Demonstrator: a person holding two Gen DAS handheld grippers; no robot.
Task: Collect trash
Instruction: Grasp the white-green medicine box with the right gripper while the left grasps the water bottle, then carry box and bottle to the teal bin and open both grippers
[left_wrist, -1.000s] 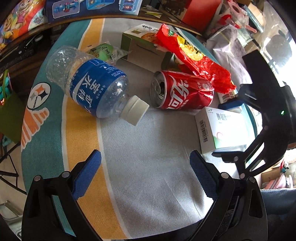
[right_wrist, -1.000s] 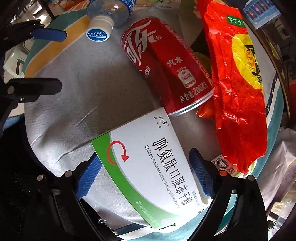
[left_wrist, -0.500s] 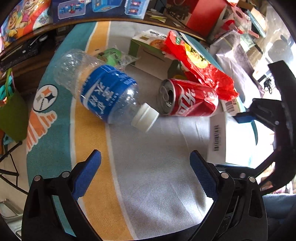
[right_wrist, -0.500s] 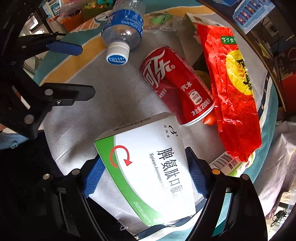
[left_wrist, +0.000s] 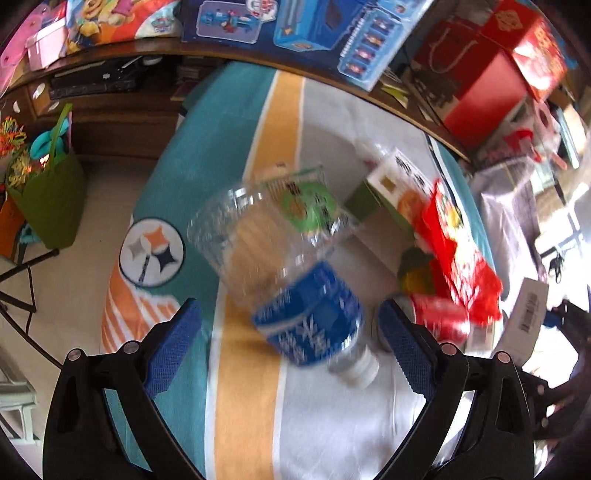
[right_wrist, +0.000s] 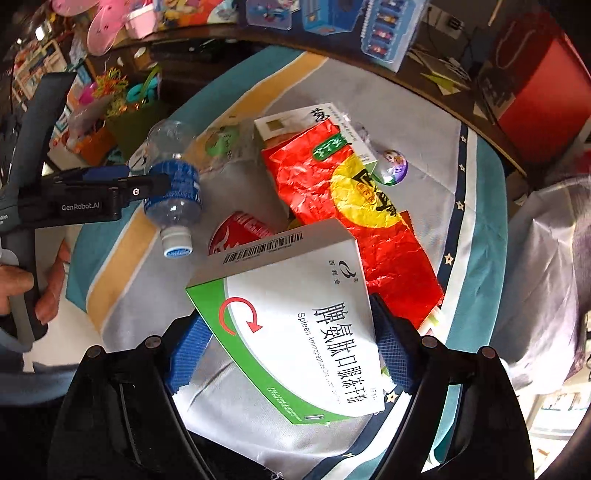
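My right gripper (right_wrist: 290, 352) is shut on a white and green medicine box (right_wrist: 295, 325), both blue pads pressing its sides, and holds it tilted above the table. In the left wrist view that box (left_wrist: 528, 314) shows at the right edge. My left gripper (left_wrist: 290, 343) stands open over a lying clear bottle with a blue label (left_wrist: 306, 317), whose capped neck sits between the fingers untouched. From the right wrist, the left gripper (right_wrist: 144, 181) hangs beside the bottle (right_wrist: 173, 188). A red cola can (right_wrist: 240, 232) lies behind the box, next to a red snack wrapper (right_wrist: 351, 199).
A green and white carton (left_wrist: 391, 188) and a clear wrapper with a green label (left_wrist: 310, 206) lie farther back on the striped tablecloth (left_wrist: 332, 424). A green bag (left_wrist: 51, 199) stands on the floor at left. Red boxes (left_wrist: 487, 74) and toy packs crowd the shelf behind. A person's hand (right_wrist: 22, 288) grips the left handle.
The right gripper closed on the medicine box and raised it off the cloth. The left gripper moved toward the bottle, which now lies between its open fingers; the view is blurred.
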